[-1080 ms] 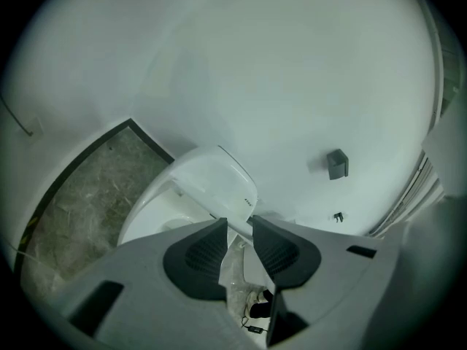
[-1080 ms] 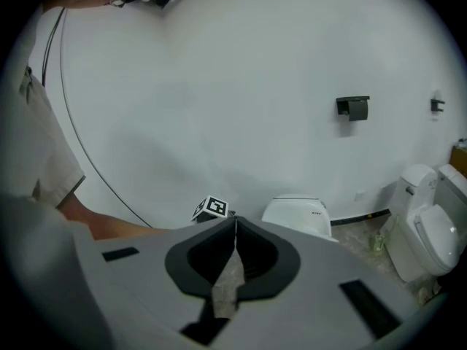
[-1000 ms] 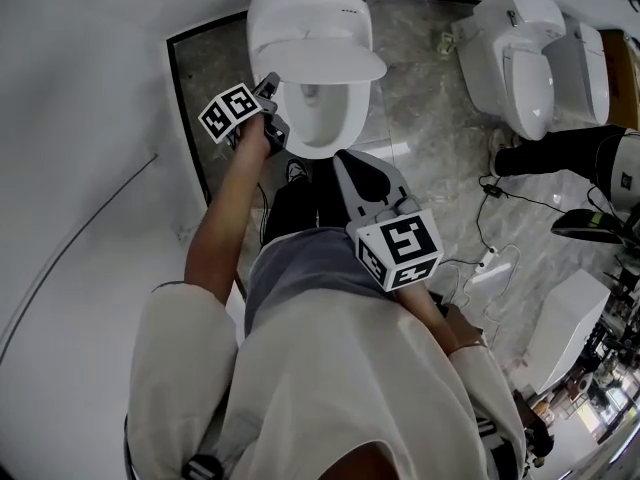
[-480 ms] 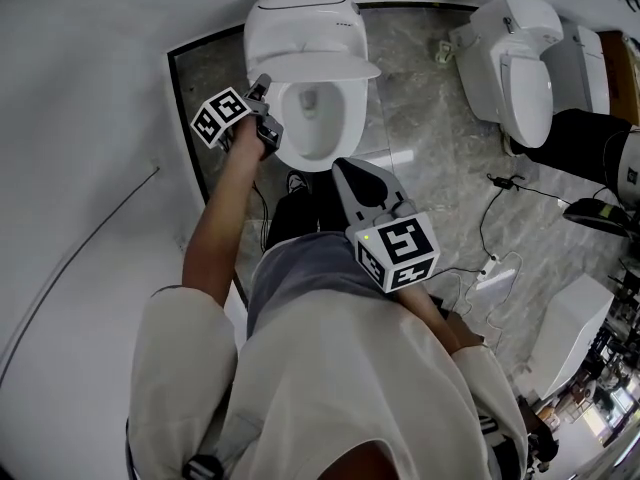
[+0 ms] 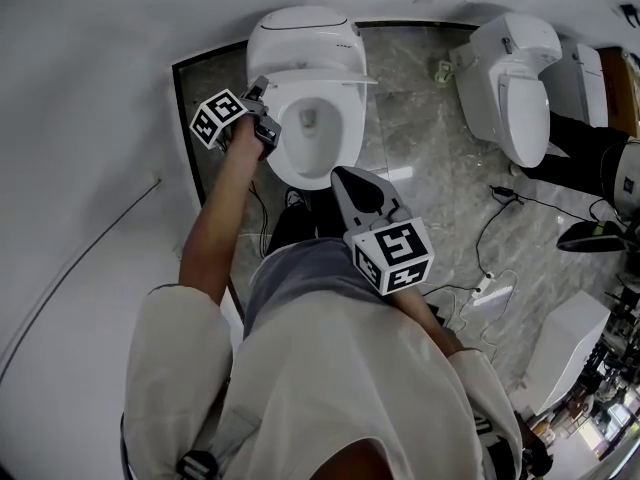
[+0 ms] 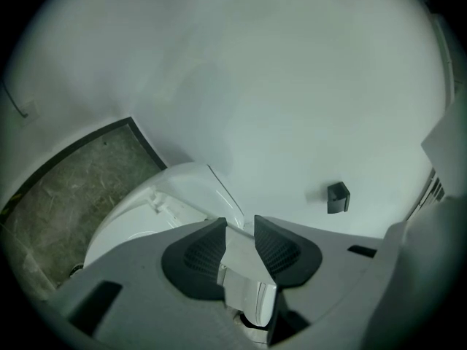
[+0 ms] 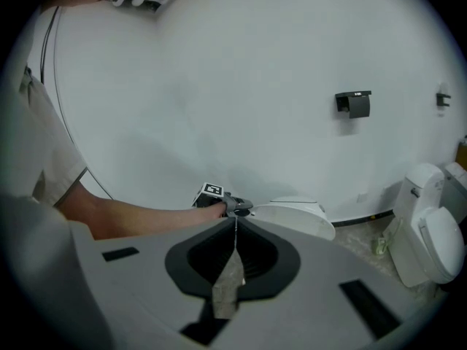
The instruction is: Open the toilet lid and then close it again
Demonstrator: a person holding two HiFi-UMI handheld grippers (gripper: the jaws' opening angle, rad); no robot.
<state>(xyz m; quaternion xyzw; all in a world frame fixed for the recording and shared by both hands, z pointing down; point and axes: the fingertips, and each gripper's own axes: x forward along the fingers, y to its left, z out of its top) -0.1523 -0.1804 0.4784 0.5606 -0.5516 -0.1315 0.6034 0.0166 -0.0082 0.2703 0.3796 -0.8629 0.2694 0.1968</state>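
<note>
Head view: I was at the opening step, left tongs (image 5: 260,96) with jaws easing open on the toilet lid (image 5: 318,68) edge, right tongs (image 5: 347,175) clenched empty; next probably called for a regrip to lower it.

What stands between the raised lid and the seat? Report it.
Nothing visible does. The seat lies bare below the raised toilet lid. The left gripper, jaws opening, has the lid's left edge between them.
</note>
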